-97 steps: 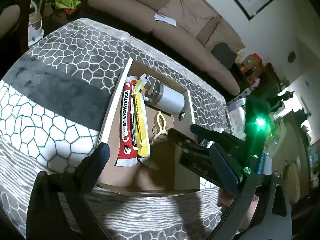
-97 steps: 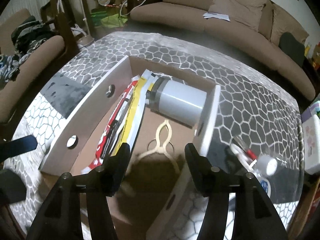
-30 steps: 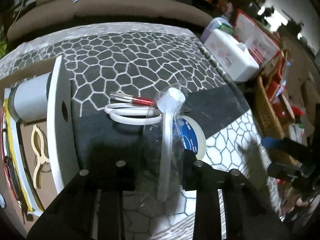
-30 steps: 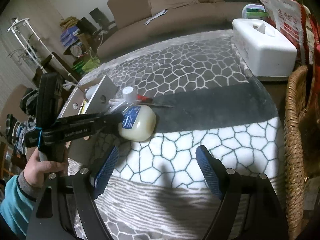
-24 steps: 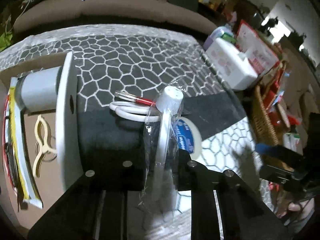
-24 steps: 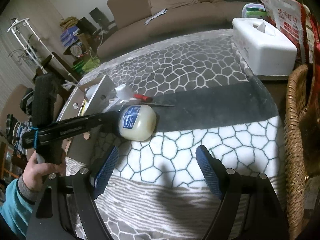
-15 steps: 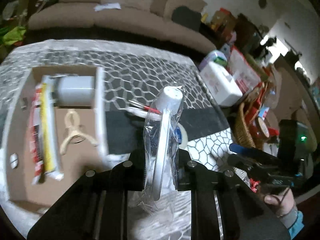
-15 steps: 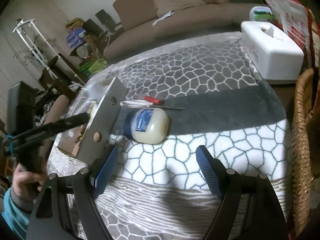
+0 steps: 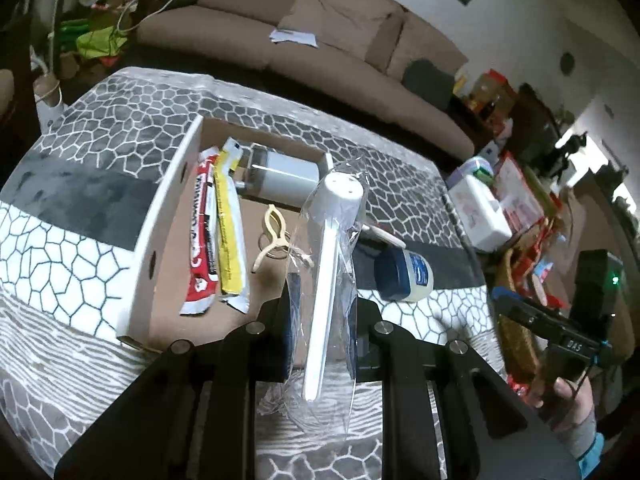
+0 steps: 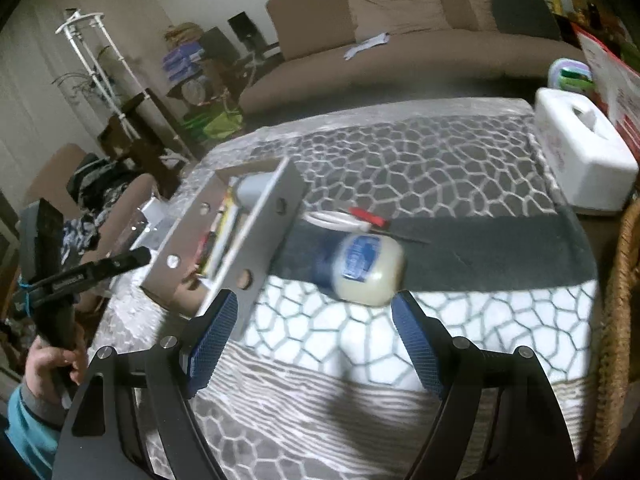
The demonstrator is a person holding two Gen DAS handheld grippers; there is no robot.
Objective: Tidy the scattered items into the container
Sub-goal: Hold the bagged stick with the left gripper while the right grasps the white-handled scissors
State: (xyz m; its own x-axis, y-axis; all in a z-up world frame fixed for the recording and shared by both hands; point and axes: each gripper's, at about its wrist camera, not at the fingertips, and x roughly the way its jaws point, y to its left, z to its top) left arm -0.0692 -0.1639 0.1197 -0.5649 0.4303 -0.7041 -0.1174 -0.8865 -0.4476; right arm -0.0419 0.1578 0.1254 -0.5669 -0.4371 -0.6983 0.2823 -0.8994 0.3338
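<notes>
My left gripper (image 9: 322, 312) is shut on a white long-handled tool in a clear plastic bag (image 9: 328, 280), held up above the table near the open cardboard box (image 9: 160, 216). The box holds a red lightstick pack (image 9: 200, 236), a yellow pack (image 9: 229, 232), a grey cylinder (image 9: 286, 182) and a beige clip (image 9: 270, 236). A Vaseline jar (image 10: 366, 266) lies on its side right of the box, just beyond my open, empty right gripper (image 10: 308, 344). A white cable (image 10: 332, 220) and a red-handled tool (image 10: 366, 216) lie behind the jar.
A white tissue box (image 10: 580, 160) stands at the table's far right, beside a wicker basket (image 10: 624, 320). A brown sofa (image 10: 400, 20) runs behind the table. The left gripper (image 10: 80, 276) and its hand show at the left of the right wrist view.
My left gripper has lifted the bagged white tool off the table and swung left toward the box. My right gripper has moved closer to the Vaseline jar.
</notes>
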